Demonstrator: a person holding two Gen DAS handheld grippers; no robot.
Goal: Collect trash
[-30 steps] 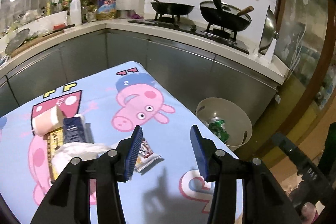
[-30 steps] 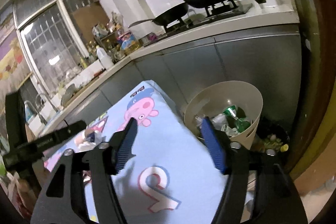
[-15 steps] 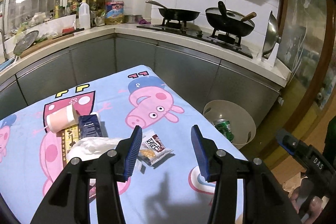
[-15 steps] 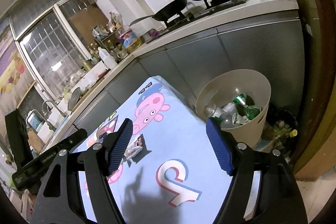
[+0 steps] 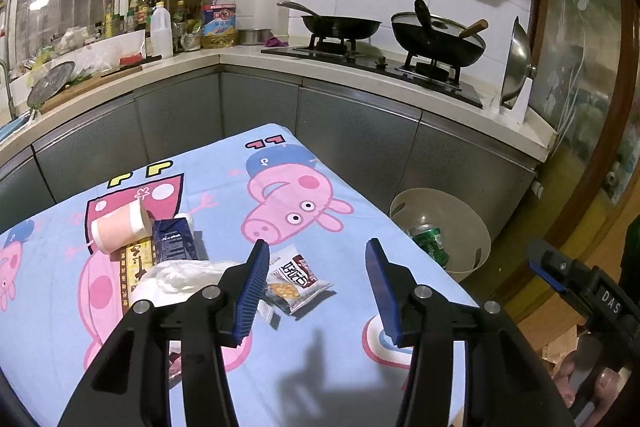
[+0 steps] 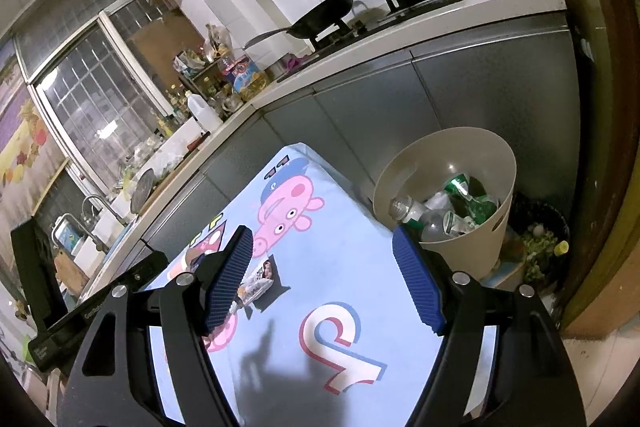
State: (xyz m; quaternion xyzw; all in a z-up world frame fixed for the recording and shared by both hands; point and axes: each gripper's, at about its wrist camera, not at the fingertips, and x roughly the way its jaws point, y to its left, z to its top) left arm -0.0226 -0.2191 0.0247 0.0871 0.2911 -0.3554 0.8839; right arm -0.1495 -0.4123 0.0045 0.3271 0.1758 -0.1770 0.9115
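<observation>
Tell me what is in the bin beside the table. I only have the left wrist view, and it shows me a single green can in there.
Observer: The right wrist view looks down into the bin. It holds several clear plastic bottles as well as green cans, and it is well short of full.
Operator: Check the floor behind it too.
Observer: A dark tub of what looks like food scraps sits on the floor just past the bin.
Operator: Report the right gripper.
Observer: The right gripper is open with nothing between its pads. The snack packet lies on the cloth, ungrasped.
</observation>
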